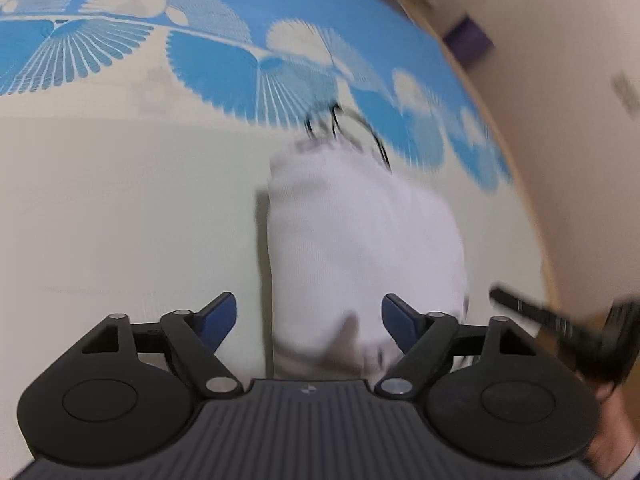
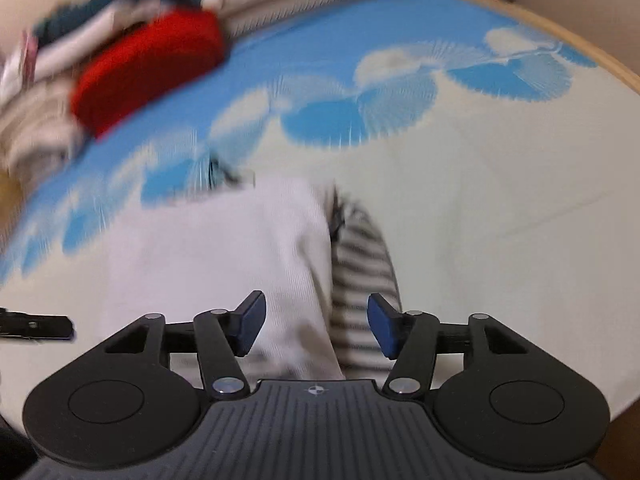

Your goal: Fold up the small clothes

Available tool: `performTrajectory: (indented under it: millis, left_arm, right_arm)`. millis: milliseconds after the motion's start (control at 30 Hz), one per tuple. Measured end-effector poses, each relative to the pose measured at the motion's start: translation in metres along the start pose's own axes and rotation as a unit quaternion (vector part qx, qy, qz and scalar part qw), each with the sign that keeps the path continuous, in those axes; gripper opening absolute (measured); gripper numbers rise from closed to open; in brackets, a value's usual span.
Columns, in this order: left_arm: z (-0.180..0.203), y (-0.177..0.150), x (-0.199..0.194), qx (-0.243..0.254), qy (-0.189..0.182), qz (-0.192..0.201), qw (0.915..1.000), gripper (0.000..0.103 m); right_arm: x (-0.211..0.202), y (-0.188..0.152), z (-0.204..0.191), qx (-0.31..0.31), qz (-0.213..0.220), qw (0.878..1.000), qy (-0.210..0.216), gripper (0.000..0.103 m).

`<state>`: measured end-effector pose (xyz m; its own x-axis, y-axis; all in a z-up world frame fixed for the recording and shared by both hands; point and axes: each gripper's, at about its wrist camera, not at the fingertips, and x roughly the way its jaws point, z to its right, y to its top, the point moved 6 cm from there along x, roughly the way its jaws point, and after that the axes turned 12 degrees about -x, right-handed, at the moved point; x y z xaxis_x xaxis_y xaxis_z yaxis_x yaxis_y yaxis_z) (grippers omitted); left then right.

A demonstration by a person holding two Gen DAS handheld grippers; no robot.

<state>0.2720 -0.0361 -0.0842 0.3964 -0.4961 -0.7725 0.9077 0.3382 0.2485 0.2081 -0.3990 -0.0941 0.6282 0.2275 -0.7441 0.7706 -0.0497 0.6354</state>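
Observation:
A small white garment (image 1: 360,240) lies on the cream and blue patterned cloth (image 1: 120,200), with dark straps at its far end. My left gripper (image 1: 309,318) is open just above its near end, fingers on either side. In the right wrist view the same white garment (image 2: 224,256) shows a grey-striped part (image 2: 360,264) on its right. My right gripper (image 2: 316,326) is open over the near edge where white meets stripes. The other gripper shows blurred at the right edge of the left view (image 1: 560,328).
A pile of clothes with a red piece (image 2: 148,68) on top lies at the far left in the right wrist view. The table's wooden rim (image 2: 600,56) curves along the right. A wall with a purple object (image 1: 468,40) is beyond the table.

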Motion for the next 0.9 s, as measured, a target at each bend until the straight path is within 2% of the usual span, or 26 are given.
performTrajectory:
  millis: [67, 133, 233, 300, 367, 400, 500, 533, 600, 633, 700, 767, 833, 900]
  left_arm:
    - [-0.01, 0.013, 0.014, -0.034, -0.017, 0.0, 0.9993, 0.085]
    - [-0.02, 0.019, 0.03, -0.069, -0.038, -0.004, 0.9969, 0.085]
    - [-0.038, 0.018, 0.052, -0.129, -0.075, -0.012, 0.9887, 0.085]
    - [-0.037, 0.022, 0.064, -0.144, -0.078, -0.02, 0.9863, 0.085]
    - [-0.033, 0.027, 0.07, -0.141, -0.094, -0.018, 0.9853, 0.085]
    - [-0.03, 0.03, 0.073, -0.141, -0.102, -0.019, 0.9845, 0.085]
    - [-0.028, 0.031, 0.088, -0.152, -0.115, -0.023, 0.9815, 0.085]
    - [-0.028, 0.03, 0.093, -0.156, -0.115, -0.025, 0.9808, 0.081]
    - [-0.024, 0.028, 0.098, -0.149, -0.116, -0.022, 0.9818, 0.07]
    - [-0.021, 0.03, 0.097, -0.135, -0.11, -0.019, 0.9845, 0.054]
    - [-0.014, 0.035, 0.086, -0.118, -0.107, -0.02, 0.987, 0.042]
    - [-0.003, 0.042, 0.069, -0.086, -0.105, -0.012, 0.9907, 0.04]
    - [0.007, 0.055, 0.042, -0.037, -0.094, 0.017, 0.9947, 0.04]
    - [0.004, 0.07, 0.02, -0.012, -0.078, 0.05, 0.9957, 0.04]
  right_arm:
    - [0.009, 0.006, 0.004, 0.026, -0.004, 1.0, 0.01, 0.061]
    - [0.022, 0.008, 0.009, 0.045, -0.023, 0.999, 0.003, 0.061]
    - [0.046, 0.01, 0.01, 0.099, -0.051, 0.994, -0.002, 0.061]
    - [0.065, 0.013, 0.008, 0.122, -0.06, 0.991, 0.004, 0.06]
    - [0.075, 0.017, 0.003, 0.111, -0.062, 0.992, 0.002, 0.057]
    - [0.081, 0.019, 0.0, 0.102, -0.062, 0.993, 0.0, 0.049]
    - [0.09, 0.022, -0.002, 0.107, -0.057, 0.993, 0.001, 0.011]
    - [0.091, 0.022, -0.001, 0.121, -0.054, 0.991, 0.002, 0.009]
    - [0.094, 0.023, 0.004, 0.144, -0.049, 0.988, -0.005, 0.006]
    - [0.095, 0.023, 0.005, 0.153, -0.047, 0.987, -0.01, 0.006]
    - [0.097, 0.024, 0.002, 0.16, -0.045, 0.986, -0.02, 0.006]
    - [0.098, 0.025, -0.01, 0.148, -0.04, 0.988, -0.035, 0.005]
    - [0.096, 0.029, -0.024, 0.136, -0.028, 0.99, -0.038, 0.005]
    - [0.094, 0.038, -0.039, 0.133, -0.002, 0.991, -0.028, 0.005]
